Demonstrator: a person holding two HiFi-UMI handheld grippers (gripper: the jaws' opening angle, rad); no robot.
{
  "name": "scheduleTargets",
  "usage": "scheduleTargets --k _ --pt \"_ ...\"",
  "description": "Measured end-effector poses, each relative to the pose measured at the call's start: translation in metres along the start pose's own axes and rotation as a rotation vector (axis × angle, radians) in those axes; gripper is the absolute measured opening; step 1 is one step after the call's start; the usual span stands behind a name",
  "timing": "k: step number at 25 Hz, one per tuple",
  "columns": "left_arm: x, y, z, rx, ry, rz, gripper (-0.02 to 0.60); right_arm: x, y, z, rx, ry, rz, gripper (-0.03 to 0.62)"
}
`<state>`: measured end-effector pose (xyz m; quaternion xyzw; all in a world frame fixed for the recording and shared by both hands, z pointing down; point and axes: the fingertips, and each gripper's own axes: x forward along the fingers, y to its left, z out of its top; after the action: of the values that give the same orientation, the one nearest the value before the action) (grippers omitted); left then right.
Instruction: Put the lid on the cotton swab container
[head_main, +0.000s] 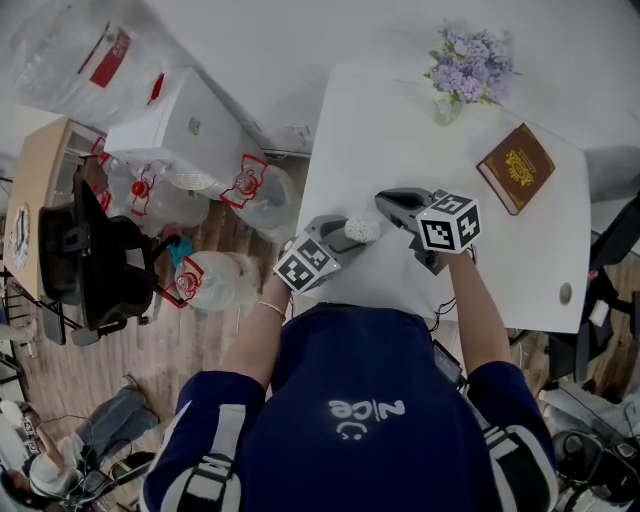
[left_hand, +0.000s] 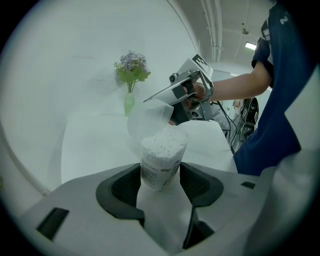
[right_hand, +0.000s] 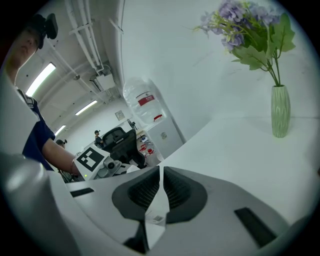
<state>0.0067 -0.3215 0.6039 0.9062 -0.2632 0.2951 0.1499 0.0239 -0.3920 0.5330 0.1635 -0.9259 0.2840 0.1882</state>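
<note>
Right gripper view: lid (right_hand: 159, 200) a mere sliver between fingers (right_hand: 181, 192)

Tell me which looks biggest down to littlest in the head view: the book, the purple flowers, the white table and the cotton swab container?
1. white table, by far the largest.
2. book and purple flowers: they look about alike, so no ranking between them.
3. cotton swab container, the smallest.

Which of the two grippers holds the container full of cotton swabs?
The left gripper: the cotton swab container sits between its jaws. The right gripper pinches only the thin lid.
</note>
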Motion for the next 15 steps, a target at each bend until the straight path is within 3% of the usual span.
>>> scheduleTargets --k 15 --pt "-0.001 -0.001 -0.001 0.015 -0.003 0.022 0.264 -0.005 0.056 -0.021 -0.154 -0.019 -0.093 0.057"
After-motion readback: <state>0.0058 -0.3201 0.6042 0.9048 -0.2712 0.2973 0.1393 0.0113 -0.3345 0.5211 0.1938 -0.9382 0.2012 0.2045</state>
